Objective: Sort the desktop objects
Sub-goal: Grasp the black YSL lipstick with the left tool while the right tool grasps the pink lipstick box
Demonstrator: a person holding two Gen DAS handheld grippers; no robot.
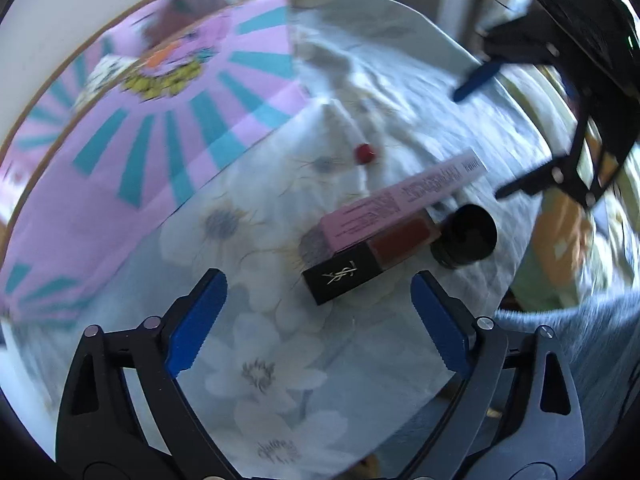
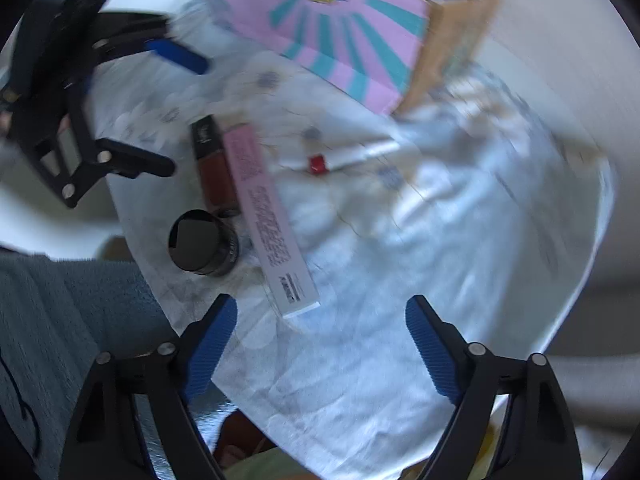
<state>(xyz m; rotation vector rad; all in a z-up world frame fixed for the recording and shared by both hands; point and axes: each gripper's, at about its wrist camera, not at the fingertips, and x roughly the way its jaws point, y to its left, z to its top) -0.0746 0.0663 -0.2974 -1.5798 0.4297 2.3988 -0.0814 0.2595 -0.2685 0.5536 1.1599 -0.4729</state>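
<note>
Surface (image 1: 280,360): covered by a pale cloth printed with white and grey flowers, creased toward the far side. All the items below rest on it.

Box (image 1: 132,132): large cardboard box, pink with teal rays and a cartoon figure on its panel, brown card at the edges. It stands at the far side of the surface, well apart from the small items.

Left gripper (image 1: 318,312): black frame, blue ribbed pads, jaws spread wide with nothing between them. It hangs above the cloth, just near the black end of the lip colour tube. In the right wrist view it appears at upper left (image 2: 180,114).

Right gripper (image 2: 322,328): same build, jaws wide apart and empty, over bare cloth just beyond the white end of the carton. It shows at the upper right of the left wrist view (image 1: 480,140).

Pink carton (image 1: 404,204): long slim cosmetics carton, printed text blurred, lying flat and touching the tube along one side.

Lip colour tube (image 1: 368,256): square black cap with a gold YSL logo, dark red body, lying flat.

Black jar (image 1: 466,236): small round jar with a black lid, just beside the red end of the tube.

Red-tipped stick (image 1: 352,136): thin pale stick with a small red end, lying apart, between the box and the carton.
</note>
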